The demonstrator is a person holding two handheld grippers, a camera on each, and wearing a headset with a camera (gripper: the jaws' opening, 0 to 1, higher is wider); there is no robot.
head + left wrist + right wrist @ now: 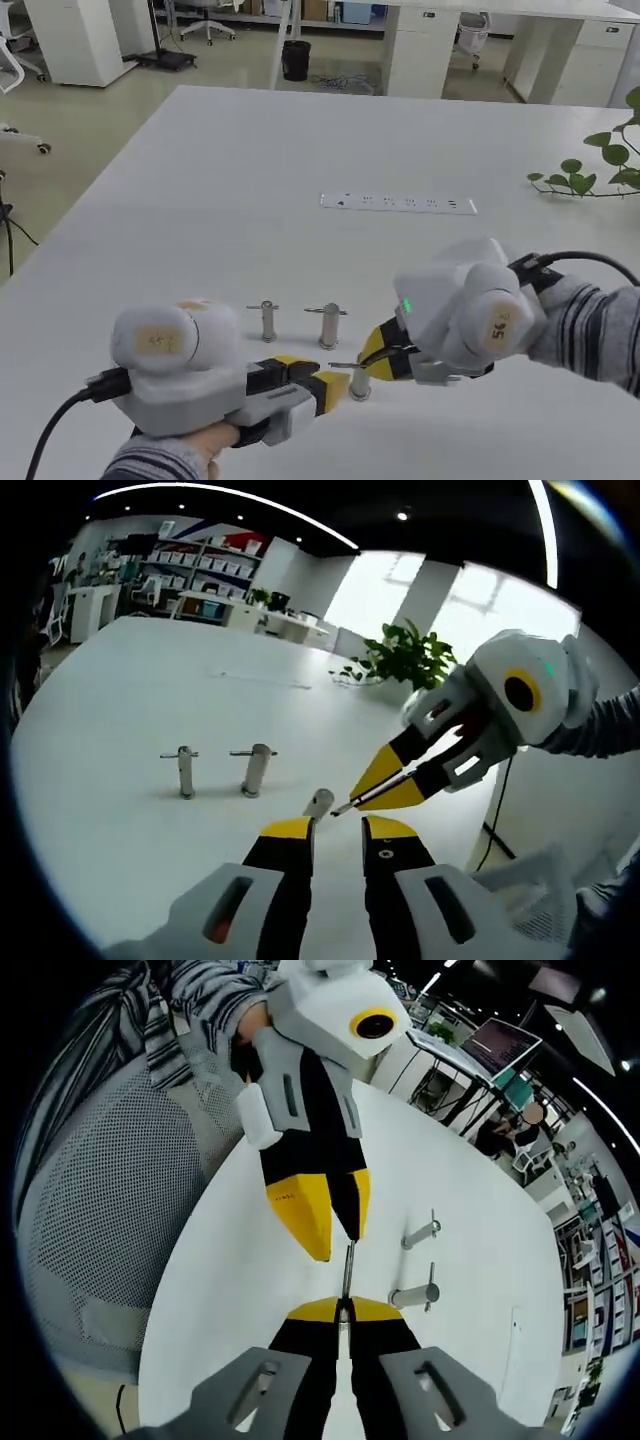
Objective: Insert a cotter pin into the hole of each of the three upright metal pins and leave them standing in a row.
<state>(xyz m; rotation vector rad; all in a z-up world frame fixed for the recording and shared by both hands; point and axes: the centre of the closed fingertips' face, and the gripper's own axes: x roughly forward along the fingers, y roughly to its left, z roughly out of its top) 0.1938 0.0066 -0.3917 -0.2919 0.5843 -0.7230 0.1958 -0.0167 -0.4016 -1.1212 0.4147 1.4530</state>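
Three upright metal pins stand in a row on the white table (200, 200). The far pin (268, 320) and the middle pin (329, 326) each carry a cotter pin through the top; both also show in the left gripper view (184, 770) (254, 769). The third pin (359, 385) (318, 804) stands just ahead of my left gripper (338, 386) (338, 828), whose jaws are apart, the pin by the left jaw's tip. My right gripper (370, 364) (343, 1308) is shut on a thin cotter pin (348, 1265) (346, 366), whose free end is at the third pin's top.
A white power strip (398, 203) lies further back on the table. A leafy plant (600, 170) reaches in at the right edge. Beyond the table are desks, chairs and a black bin (295, 60) on the floor. A grey mesh chair (110, 1210) stands close behind.
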